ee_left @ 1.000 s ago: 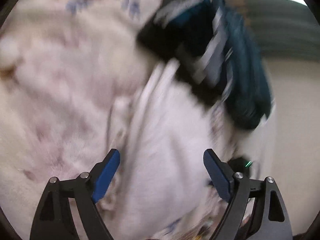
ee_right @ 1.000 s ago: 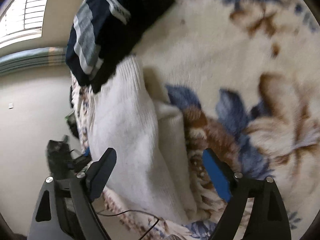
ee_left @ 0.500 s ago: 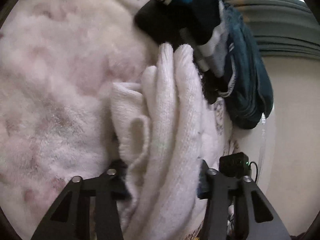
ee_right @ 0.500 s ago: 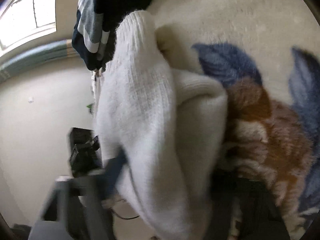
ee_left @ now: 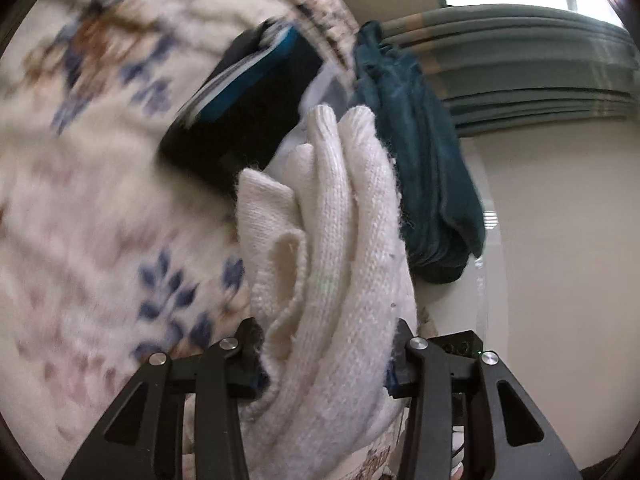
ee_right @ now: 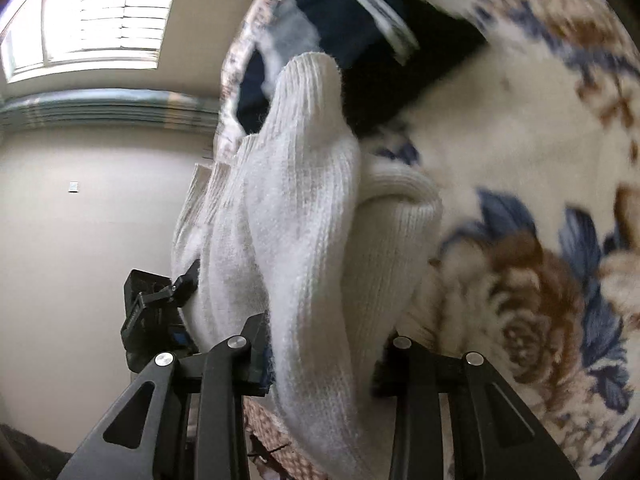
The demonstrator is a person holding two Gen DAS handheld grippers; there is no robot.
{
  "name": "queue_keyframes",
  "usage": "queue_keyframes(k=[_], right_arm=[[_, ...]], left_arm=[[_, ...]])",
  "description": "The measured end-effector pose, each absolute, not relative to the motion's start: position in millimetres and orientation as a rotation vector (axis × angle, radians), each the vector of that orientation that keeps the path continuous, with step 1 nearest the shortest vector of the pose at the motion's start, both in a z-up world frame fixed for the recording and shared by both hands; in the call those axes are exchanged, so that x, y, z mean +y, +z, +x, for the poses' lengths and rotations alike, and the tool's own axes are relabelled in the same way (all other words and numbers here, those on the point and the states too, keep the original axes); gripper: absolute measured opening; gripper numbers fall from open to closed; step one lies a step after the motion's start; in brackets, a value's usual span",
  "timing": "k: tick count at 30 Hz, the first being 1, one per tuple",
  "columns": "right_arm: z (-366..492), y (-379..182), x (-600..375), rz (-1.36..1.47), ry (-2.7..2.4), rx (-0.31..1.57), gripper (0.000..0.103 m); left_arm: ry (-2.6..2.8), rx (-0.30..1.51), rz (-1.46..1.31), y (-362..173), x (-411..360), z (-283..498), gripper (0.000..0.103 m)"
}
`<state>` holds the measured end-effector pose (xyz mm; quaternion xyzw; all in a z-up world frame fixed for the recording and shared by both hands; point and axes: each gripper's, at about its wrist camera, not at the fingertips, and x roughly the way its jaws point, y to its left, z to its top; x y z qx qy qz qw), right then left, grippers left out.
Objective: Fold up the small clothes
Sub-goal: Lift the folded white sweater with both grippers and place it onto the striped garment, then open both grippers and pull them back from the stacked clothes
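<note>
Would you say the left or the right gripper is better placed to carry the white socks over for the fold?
Probably neither alone: the left gripper and right gripper are both shut on the white socks, over the floral blanket.

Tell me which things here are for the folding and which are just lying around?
For the folding:
white knit socks, pinched at one end by the left tool and at the other by the right tool
dark striped clothes and teal sock, probably waiting their turn

Just there:
flowered blanket underneath
curtain
window
</note>
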<state>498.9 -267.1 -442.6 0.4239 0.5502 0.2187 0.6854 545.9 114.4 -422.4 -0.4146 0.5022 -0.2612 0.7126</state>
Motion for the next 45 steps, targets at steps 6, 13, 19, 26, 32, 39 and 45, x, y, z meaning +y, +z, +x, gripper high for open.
queue_keyframes(k=[6, 13, 19, 26, 32, 39, 45], right_arm=[[586, -392, -270, 0.921, 0.492, 1.124, 0.035], [722, -402, -279, 0.852, 0.471, 1.097, 0.035], [769, -454, -293, 0.758, 0.403, 1.196, 0.035], [771, -452, -290, 0.632, 0.293, 1.24, 0.059], [740, -402, -265, 0.221, -0.02, 1.167, 0.074], [682, -357, -231, -0.011, -0.225, 1.114, 0.103], [630, -300, -225, -0.037, -0.262, 1.06, 0.103]], left_arm=[[-0.573, 1.029, -0.833, -373, 94, 630, 0.039], [-0.554, 1.034, -0.704, -399, 73, 746, 0.039], [-0.491, 1.155, -0.627, -460, 76, 772, 0.044], [-0.444, 1.13, -0.556, -437, 85, 762, 0.046], [-0.246, 1.091, -0.278, -402, 66, 739, 0.079], [-0.082, 1.088, -0.097, -386, 47, 701, 0.1], [-0.065, 1.06, -0.027, -341, 33, 654, 0.102]])
